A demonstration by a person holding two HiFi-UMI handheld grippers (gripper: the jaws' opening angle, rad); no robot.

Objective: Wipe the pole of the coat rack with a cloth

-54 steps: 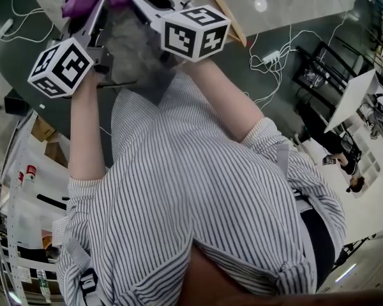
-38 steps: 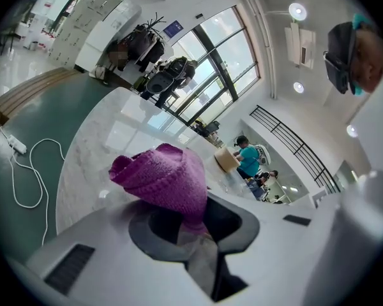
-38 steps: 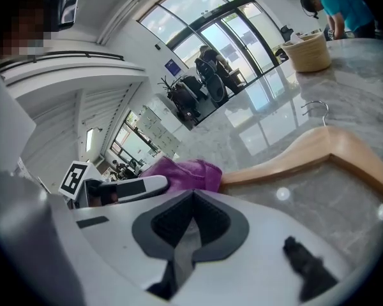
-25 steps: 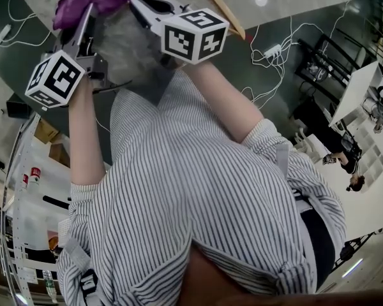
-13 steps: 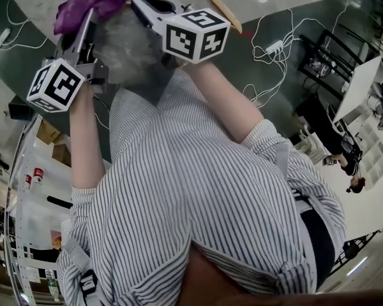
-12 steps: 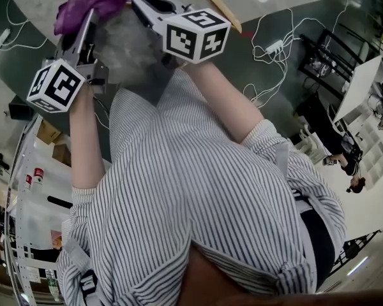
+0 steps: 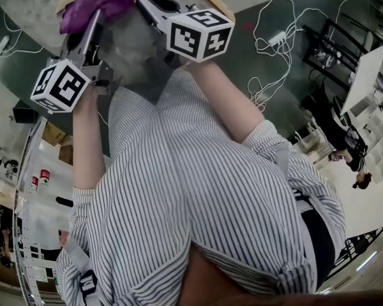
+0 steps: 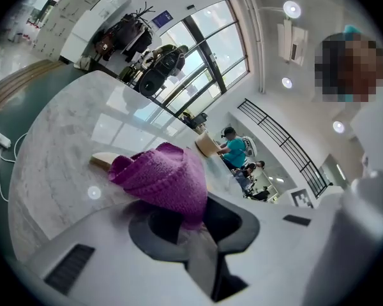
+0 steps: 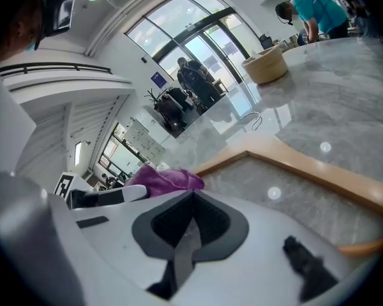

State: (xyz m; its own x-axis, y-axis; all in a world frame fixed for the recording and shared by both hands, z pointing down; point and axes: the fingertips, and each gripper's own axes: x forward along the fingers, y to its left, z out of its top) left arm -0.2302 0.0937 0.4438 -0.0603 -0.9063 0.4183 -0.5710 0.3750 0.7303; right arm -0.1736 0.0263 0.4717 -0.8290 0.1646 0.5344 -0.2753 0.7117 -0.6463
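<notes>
My left gripper [image 8: 193,227] is clamped tight on a bunched purple cloth [image 8: 167,178]. The cloth bulges out past my fingertips, right by one end of the light wooden frame [image 9: 305,168] that lies on the marble table [image 9: 348,104]. My right gripper [image 9: 191,201] has its jaws pressed together with nothing between them, close beside the cloth and near that frame's corner.

Grey marble table [image 9: 345,101] with angled wooden piece [image 9: 293,163] and beige basket [image 9: 265,65]
</notes>
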